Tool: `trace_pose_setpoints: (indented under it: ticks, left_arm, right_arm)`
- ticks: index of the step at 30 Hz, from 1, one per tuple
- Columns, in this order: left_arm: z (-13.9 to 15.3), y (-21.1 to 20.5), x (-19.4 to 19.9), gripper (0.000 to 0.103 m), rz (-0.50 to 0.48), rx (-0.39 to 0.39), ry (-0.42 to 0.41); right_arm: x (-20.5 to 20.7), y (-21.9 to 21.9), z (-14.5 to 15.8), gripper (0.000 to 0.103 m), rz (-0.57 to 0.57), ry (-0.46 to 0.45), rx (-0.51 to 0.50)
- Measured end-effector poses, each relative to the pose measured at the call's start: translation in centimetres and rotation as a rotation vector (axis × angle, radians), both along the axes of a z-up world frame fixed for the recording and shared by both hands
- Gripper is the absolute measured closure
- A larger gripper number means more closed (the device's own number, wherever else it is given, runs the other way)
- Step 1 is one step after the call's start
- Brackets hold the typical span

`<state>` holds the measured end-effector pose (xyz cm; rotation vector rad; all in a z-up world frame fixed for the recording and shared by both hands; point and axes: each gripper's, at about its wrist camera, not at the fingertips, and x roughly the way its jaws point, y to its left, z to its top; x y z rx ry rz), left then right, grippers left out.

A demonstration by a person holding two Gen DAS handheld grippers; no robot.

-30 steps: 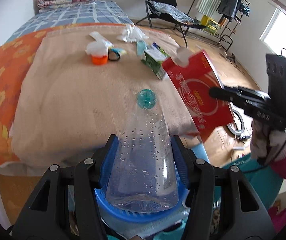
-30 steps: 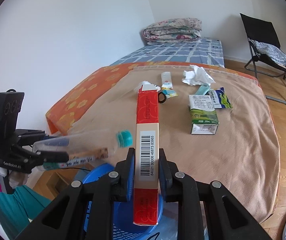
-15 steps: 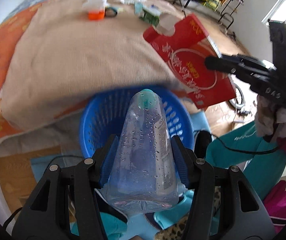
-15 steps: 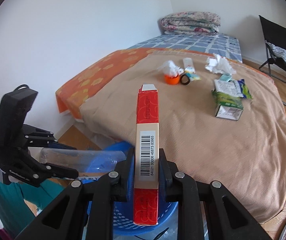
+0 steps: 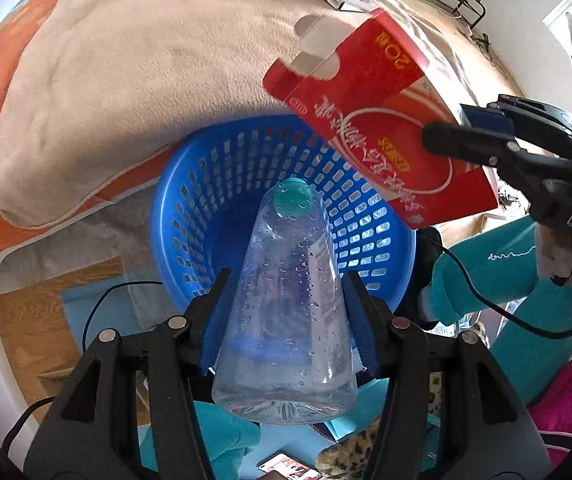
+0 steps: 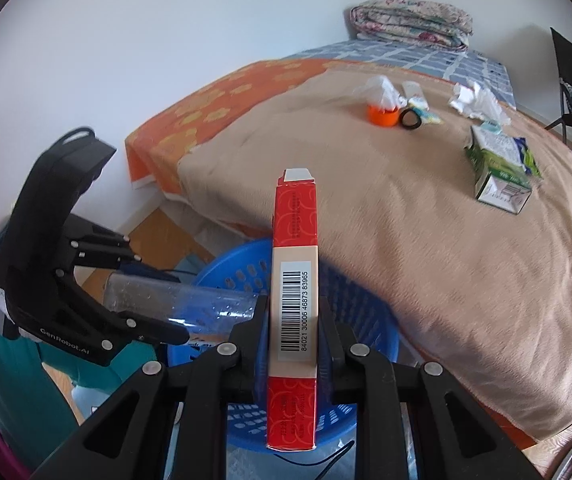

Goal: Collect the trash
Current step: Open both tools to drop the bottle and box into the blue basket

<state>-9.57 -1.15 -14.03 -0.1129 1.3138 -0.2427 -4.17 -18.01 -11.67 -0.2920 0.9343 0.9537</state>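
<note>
Beside bed, over blue basket (image 5: pixel 214 184): left tongs (image 5: pixel 286 296) pinch bottle (image 5: pixel 286 300), right tongs (image 6: pixel 292 320) box (image 6: pixel 294 264)

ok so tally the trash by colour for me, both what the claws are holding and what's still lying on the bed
red: 1, box in the right claw
clear: 1, bottle in the left claw
green: 1, carton on the bed
orange: 1, cap
black: 1, ring
white: 2, crumpled tissue and wad on the cap
total: 7, not counting small wrappers too unclear to sort
</note>
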Motion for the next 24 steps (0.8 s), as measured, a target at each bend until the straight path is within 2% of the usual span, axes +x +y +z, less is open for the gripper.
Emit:
trace_pose_setpoints:
  ticks: [10,16,17,20,24]
  left_arm:
    - [-0.9,0.2,0.5,0.047,0.009,0.016,0.025]
    - [-0.6,0.0,0.8,0.047,0.02,0.024,0.023]
    - [-0.6,0.0,0.8,0.047,0.02,0.024,0.02]
    - [-0.5,0.1,0.9,0.047,0.019,0.036,0.017]
    - [-0.5,0.1,1.0,0.047,0.018,0.043,0.018]
  right_arm:
    - [-0.4,0.6,-1.0,0.082,0.02,0.021,-0.032]
    - [-0.5,0.7,-1.1,0.077,0.017,0.028,-0.031]
    - [-0.5,0.7,-1.1,0.074,0.015,0.026,-0.032]
    - [-0.4,0.7,-0.9,0.053,0.01,0.024,-0.028]
    - [-0.3,0.7,-0.7,0.05,0.006,0.017,-0.024]
